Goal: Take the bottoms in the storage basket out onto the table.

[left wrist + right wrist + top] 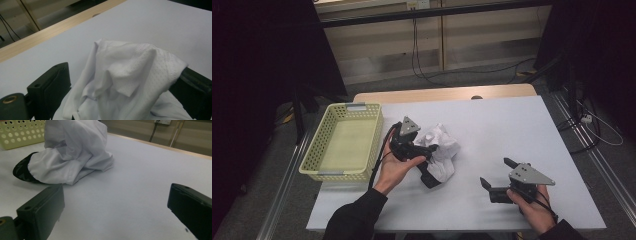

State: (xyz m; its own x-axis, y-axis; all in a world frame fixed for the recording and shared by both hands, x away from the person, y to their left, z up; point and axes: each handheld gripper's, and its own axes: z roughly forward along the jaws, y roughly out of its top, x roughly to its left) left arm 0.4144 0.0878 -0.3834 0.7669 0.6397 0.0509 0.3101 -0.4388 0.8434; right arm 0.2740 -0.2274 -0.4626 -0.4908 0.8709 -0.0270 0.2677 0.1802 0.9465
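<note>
A crumpled white cloth lies left of the middle of the white table. My left gripper, held in a hand, stands open around it. In the left gripper view the cloth bulges between the two wide-apart jaws and drapes over the right one. A dark end pokes out under the cloth's near edge; I cannot tell if it is a jaw or trim. My right gripper is open over bare table at the front right, apart from the cloth.
A pale yellow perforated basket stands at the table's left edge, beside the left hand; its wall shows behind the cloth. A wooden strip runs along the far edge. Bare table stretches to the right and back.
</note>
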